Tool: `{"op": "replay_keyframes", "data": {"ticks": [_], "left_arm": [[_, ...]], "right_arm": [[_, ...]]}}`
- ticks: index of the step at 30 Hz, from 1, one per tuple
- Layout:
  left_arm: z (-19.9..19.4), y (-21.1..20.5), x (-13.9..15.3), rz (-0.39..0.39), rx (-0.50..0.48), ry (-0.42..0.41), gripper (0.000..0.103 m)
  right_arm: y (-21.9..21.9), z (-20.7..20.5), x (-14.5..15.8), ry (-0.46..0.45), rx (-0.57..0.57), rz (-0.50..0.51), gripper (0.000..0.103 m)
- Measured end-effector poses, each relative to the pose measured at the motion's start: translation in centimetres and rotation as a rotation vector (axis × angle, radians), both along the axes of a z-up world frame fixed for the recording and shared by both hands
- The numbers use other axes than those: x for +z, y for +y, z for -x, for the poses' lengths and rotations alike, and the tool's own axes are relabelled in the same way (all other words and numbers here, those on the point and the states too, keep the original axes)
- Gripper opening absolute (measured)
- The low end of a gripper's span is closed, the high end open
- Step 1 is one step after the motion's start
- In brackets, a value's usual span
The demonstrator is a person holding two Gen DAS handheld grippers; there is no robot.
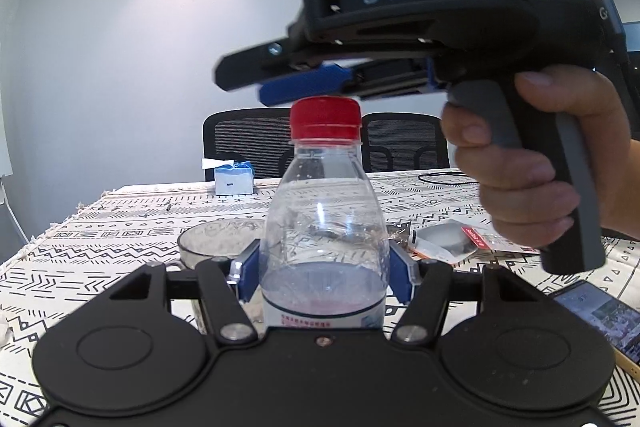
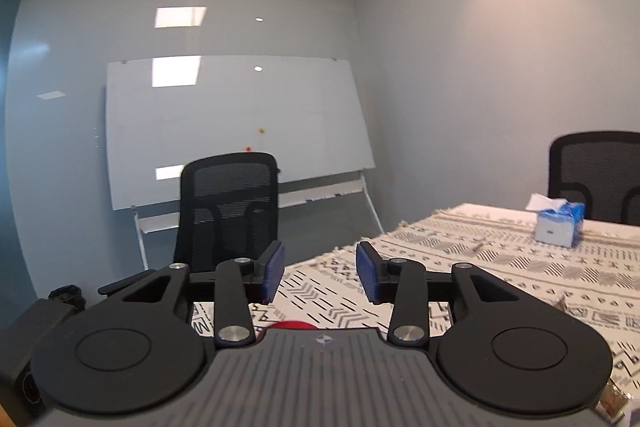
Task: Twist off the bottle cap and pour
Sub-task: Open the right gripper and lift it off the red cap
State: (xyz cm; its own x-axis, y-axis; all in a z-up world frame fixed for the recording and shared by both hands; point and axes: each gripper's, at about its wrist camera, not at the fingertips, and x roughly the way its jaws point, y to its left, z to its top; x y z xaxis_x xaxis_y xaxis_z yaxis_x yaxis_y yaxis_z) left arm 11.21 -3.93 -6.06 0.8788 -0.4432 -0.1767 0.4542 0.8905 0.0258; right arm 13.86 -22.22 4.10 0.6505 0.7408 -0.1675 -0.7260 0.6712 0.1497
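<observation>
A clear plastic bottle (image 1: 324, 227) with a red cap (image 1: 325, 119) stands upright on the patterned tablecloth (image 1: 100, 227). My left gripper (image 1: 325, 275) is shut on its lower body, one blue pad pressed against each side. My right gripper (image 1: 256, 83), held in a person's hand (image 1: 520, 163), hovers just above the cap and points left. In the right wrist view my right gripper (image 2: 322, 273) is open, its blue pads apart with nothing between them. Only a sliver of the red cap (image 2: 290, 325) shows there, below and behind the pads.
A glass bowl (image 1: 216, 239) sits just behind the bottle to the left. Opened packets (image 1: 448, 239) and a phone (image 1: 604, 315) lie to the right. A tissue box (image 1: 234, 179) stands at the far edge before black chairs (image 1: 244, 143). A whiteboard (image 2: 236, 131) stands beyond the table.
</observation>
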Motion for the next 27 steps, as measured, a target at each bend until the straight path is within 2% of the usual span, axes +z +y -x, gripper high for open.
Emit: {"op": "replay_keyframes", "data": {"ticks": [5, 11, 14, 27], "left_arm": [[0.7, -0.2, 0.1, 0.004, 0.004, 0.004, 0.065], [0.7, -0.3, 0.1, 0.009, 0.006, 0.006, 0.065], [0.7, -0.5, 0.1, 0.005, 0.006, 0.004, 0.065], [0.7, -0.6, 0.0, -0.006, 0.016, 0.003, 0.065]], "right_arm": [[-0.2, 0.3, -0.6, 0.052, -0.03, 0.001, 0.053], [1.4, 1.8, -1.3, 0.03, -0.018, 0.063, 0.053], [1.4, 2.1, -1.4, 0.037, -0.021, 0.062, 0.057], [0.9, 1.8, -2.0, 0.067, -0.065, 0.016, 0.058]]}}
